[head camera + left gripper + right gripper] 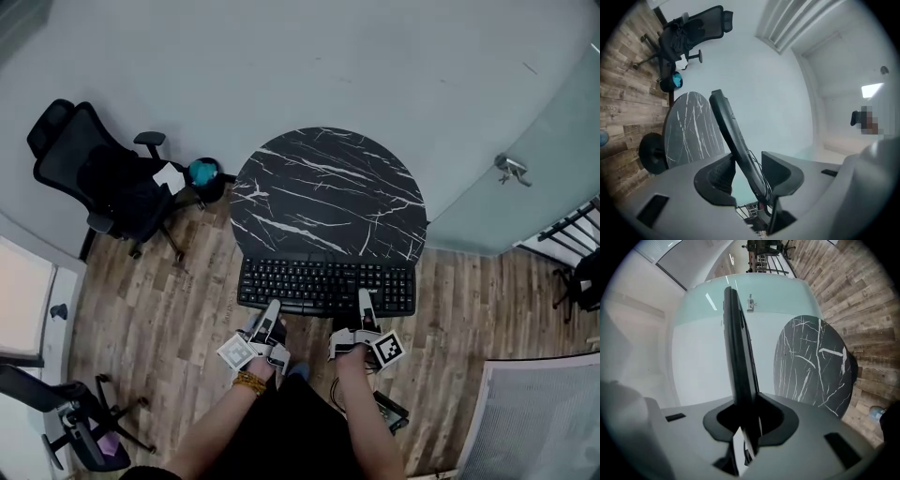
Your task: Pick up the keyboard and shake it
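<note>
— What carries things here?
— A round black table [328,192] with white veins, standing on a wood-plank floor [150,300].
— Anything on its top?
— The keyboard [325,284] hangs above the near edge, clear of it.
— And the floor?
— A black office chair [112,183] stands left of the table, and a second chair [80,422] nearer.

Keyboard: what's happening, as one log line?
keyboard: at near edge of table | right hand-held gripper: shut on keyboard | left hand-held gripper: open around keyboard edge

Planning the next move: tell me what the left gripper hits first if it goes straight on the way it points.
The keyboard: it stands between the left gripper's parted jaws, so going on would likely just seat it deeper.
</note>
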`<move>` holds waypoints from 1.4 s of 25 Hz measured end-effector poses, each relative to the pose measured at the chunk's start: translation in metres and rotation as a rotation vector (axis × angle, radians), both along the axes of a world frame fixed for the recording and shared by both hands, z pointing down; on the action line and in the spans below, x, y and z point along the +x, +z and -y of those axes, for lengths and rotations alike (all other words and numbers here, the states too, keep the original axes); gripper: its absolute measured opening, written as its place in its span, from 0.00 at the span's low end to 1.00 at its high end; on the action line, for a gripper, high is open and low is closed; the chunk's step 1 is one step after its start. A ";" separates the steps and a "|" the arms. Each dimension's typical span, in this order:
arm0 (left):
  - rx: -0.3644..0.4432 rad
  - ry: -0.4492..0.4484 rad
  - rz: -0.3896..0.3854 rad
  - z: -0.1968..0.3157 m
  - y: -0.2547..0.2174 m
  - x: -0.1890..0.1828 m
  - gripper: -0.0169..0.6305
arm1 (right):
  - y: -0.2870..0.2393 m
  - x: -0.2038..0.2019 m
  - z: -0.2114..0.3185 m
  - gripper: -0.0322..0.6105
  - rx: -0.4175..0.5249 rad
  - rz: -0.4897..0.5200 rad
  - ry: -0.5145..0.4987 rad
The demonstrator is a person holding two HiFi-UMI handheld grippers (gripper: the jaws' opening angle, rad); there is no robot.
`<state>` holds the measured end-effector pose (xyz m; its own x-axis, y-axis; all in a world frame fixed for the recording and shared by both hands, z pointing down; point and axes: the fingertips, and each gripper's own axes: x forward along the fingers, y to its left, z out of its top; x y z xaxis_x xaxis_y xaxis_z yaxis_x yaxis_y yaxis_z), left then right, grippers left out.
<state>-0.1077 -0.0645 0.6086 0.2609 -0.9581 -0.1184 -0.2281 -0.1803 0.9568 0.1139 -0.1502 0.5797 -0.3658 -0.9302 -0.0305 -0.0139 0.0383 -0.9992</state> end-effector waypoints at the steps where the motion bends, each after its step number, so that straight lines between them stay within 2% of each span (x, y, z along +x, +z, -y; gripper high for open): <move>1: -0.014 -0.010 0.001 0.003 0.003 -0.006 0.27 | 0.006 -0.004 0.000 0.17 -0.013 -0.004 -0.006; 2: -0.028 -0.018 0.002 0.006 0.007 -0.012 0.22 | 0.013 -0.008 0.000 0.17 -0.029 -0.013 -0.013; 5: -0.067 -0.019 0.013 0.017 0.018 -0.026 0.21 | 0.035 -0.019 0.000 0.17 -0.076 -0.063 -0.062; 10: -0.135 0.070 0.055 0.040 0.044 -0.037 0.21 | 0.075 -0.029 0.002 0.17 -0.176 -0.132 -0.170; 13: -0.204 0.084 0.059 0.052 0.065 -0.046 0.21 | 0.099 -0.036 0.005 0.18 -0.212 -0.177 -0.254; 16: -0.278 0.116 0.067 0.061 0.089 -0.050 0.21 | 0.122 -0.041 0.012 0.19 -0.243 -0.168 -0.304; 22: -0.330 0.150 0.045 0.088 0.117 -0.057 0.22 | 0.143 -0.052 0.037 0.19 -0.251 -0.208 -0.341; 28: -0.399 0.151 0.040 0.098 0.140 -0.059 0.22 | 0.170 -0.055 0.044 0.21 -0.324 -0.247 -0.370; 32: -0.414 0.136 0.051 0.104 0.143 -0.059 0.22 | 0.183 -0.053 0.045 0.23 -0.359 -0.233 -0.371; 35: -0.436 0.175 0.084 0.106 0.145 -0.055 0.22 | 0.190 -0.050 0.044 0.23 -0.374 -0.192 -0.404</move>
<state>-0.1624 -0.1707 0.7539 0.4145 -0.8545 0.3132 -0.3095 0.1912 0.9315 0.0642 -0.1947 0.7694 -0.6601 -0.6509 0.3750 -0.2540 -0.2764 -0.9269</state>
